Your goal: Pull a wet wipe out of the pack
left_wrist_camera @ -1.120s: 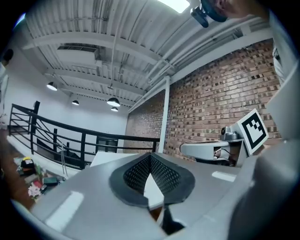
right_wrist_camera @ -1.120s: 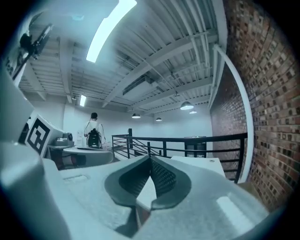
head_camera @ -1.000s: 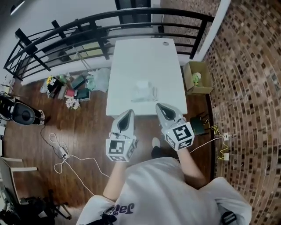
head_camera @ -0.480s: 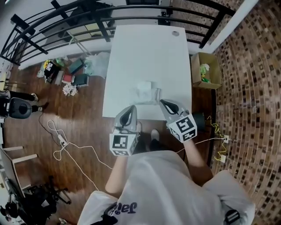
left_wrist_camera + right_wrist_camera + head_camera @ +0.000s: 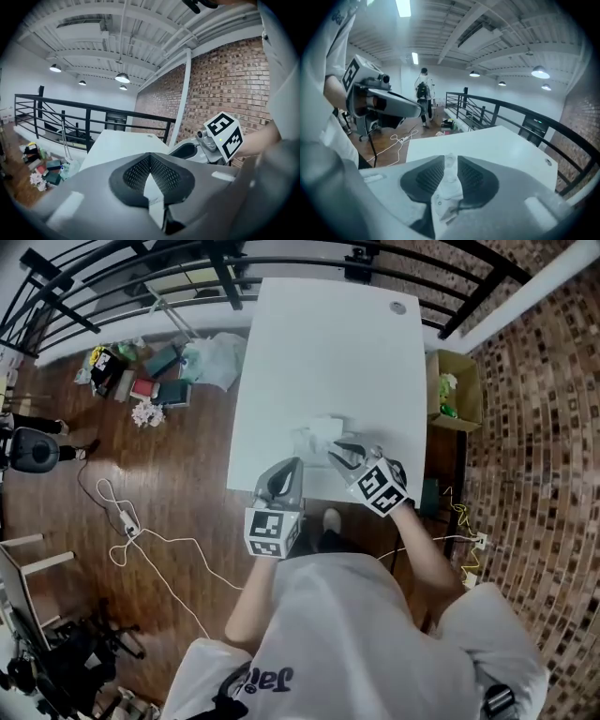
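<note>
A translucent wet wipe pack (image 5: 314,435) lies near the front edge of the white table (image 5: 328,343). My right gripper (image 5: 334,450) reaches onto it from the right and is shut on a piece of the pack's clear wrapping (image 5: 449,185), which stands up between the pads at the right gripper (image 5: 450,161). Whether a wipe is in the grip too I cannot tell. My left gripper (image 5: 296,465) hovers at the table's front edge, just left of the pack, apart from it. In its own view the left gripper (image 5: 150,156) has its tips touching, with nothing held.
A black railing (image 5: 187,263) runs behind the table. An open cardboard box (image 5: 455,395) stands on the floor at the table's right. Bags and clutter (image 5: 141,381) and a white cable (image 5: 141,540) lie on the wooden floor at left. A person (image 5: 423,96) stands far off.
I have moved closer to the table. The right gripper went forward onto the pack and now has its wrapping between the jaws. The left gripper came up to the front edge.
</note>
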